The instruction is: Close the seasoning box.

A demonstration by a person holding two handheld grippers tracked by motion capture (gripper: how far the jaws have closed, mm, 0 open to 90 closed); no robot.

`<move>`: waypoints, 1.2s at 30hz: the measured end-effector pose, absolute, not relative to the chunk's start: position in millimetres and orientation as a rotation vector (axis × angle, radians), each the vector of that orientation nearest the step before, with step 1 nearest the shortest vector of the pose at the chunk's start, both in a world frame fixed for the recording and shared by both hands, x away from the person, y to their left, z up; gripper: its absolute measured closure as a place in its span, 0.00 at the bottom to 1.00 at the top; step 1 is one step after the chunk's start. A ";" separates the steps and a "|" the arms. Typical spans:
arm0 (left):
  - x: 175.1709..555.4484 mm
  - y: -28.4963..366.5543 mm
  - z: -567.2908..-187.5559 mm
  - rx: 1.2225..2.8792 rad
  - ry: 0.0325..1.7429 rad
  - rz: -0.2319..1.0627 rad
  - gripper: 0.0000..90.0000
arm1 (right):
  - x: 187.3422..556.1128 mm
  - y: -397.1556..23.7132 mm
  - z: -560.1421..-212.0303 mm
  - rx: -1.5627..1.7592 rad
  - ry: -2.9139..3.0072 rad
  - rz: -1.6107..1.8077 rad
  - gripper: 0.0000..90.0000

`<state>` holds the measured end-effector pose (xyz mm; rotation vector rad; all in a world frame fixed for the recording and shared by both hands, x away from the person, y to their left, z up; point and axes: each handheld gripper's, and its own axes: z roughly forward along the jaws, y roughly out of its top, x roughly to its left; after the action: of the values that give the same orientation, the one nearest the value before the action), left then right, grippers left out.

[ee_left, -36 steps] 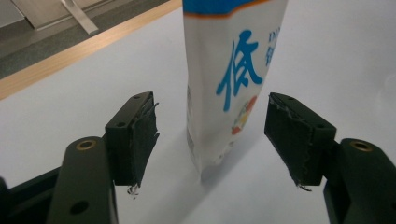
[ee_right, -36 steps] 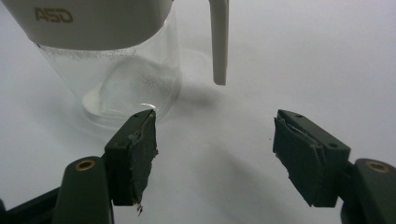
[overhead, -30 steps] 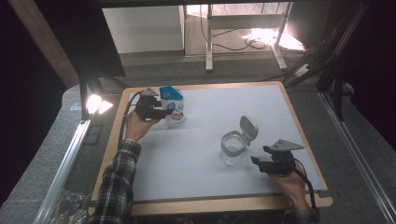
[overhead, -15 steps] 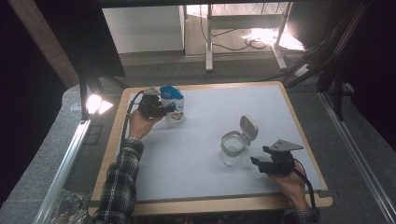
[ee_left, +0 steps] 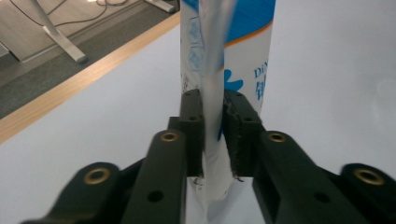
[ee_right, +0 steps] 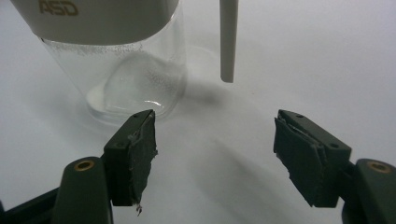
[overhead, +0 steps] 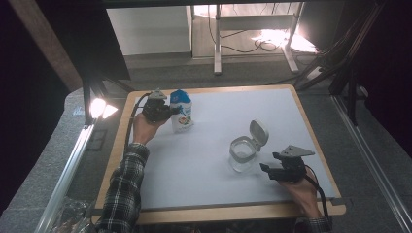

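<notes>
pouch [overhead: 181,110]: a white and blue stand-up bag, upright at the far left of the desk [overhead: 204,165], well apart from the jar.
left gripper [overhead: 170,111]: its jaws have just been closing and are now clamped on the pouch's side seam; in the left gripper view the pouch [ee_left: 219,70] edge is pinched flat between the two black pads.
jar [overhead: 242,154]: clear glass with a white collar and a flip lid [overhead: 258,133] standing open, on the right half of the desk; it looks almost empty, though a little pale residue may sit at the bottom [ee_right: 100,99], hard to be sure.
right gripper [overhead: 265,168]: jaws apart with nothing between them, resting low just beside the jar [ee_right: 116,60], not touching it.
step in hand: securing the pouch, likely ahead of carrying it over to pour into the open jar.
next move: lift the pouch without letting the thin seam slip, bring it across to the jar, and probably close the right jaws on the jar to steady it.
risk: a grip on the seam alone may let the bag swing or sag when raised.
</notes>
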<state>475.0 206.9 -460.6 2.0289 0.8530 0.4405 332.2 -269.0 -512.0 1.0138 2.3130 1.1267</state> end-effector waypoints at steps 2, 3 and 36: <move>475.7 207.4 -458.2 2.005 0.855 0.426 0.84 | 332.3 -268.9 -512.2 1.013 2.314 1.126 0.34; 476.2 207.5 -457.1 1.993 0.857 0.419 0.84 | 332.3 -268.8 -512.2 1.013 2.315 1.125 0.34; 445.3 194.2 -445.3 2.030 0.774 0.407 1.00 | 322.0 -272.2 -520.1 1.047 2.345 1.158 0.34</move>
<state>445.3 194.2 -445.3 2.0296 0.7741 0.4067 322.0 -272.2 -520.1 1.0471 2.3449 1.1577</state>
